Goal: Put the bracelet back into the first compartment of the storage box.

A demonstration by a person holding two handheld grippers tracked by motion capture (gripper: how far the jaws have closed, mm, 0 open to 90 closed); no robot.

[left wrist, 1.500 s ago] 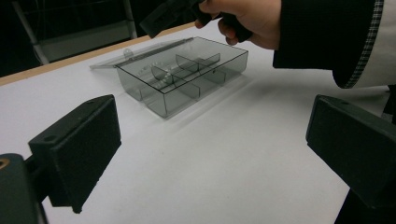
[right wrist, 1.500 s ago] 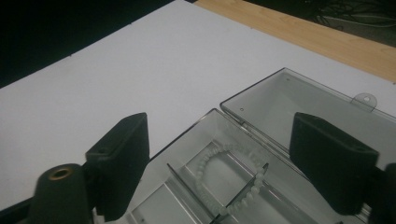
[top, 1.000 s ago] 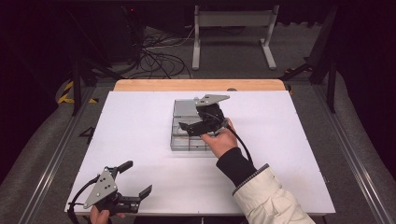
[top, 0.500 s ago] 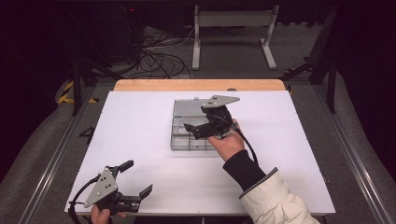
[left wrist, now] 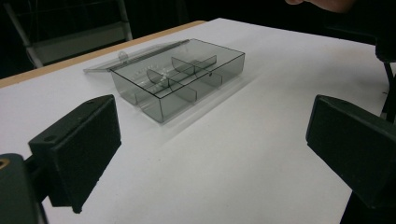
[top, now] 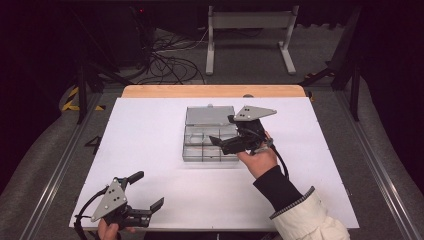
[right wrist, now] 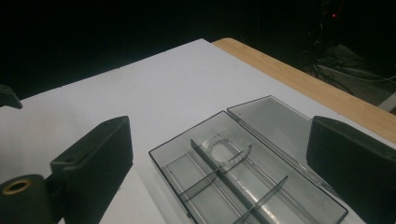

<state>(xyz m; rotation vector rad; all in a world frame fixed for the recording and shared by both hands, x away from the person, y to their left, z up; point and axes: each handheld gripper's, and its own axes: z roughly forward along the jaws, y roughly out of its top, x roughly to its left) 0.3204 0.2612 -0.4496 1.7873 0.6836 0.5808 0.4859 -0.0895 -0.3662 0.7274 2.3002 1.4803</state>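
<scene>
Right gripper view: box [right wrist: 243,182] betw. spread fingers [right wrist: 95,163], untouched.

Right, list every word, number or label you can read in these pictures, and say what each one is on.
There are none to read.
Clear plastic box: no label or lettering in the high view or either gripper view.
White table: no print or marks.
Left gripper and right gripper: no brand or number visible.
Yellow and black stripes on the floor: a warning pattern, no words.
</scene>
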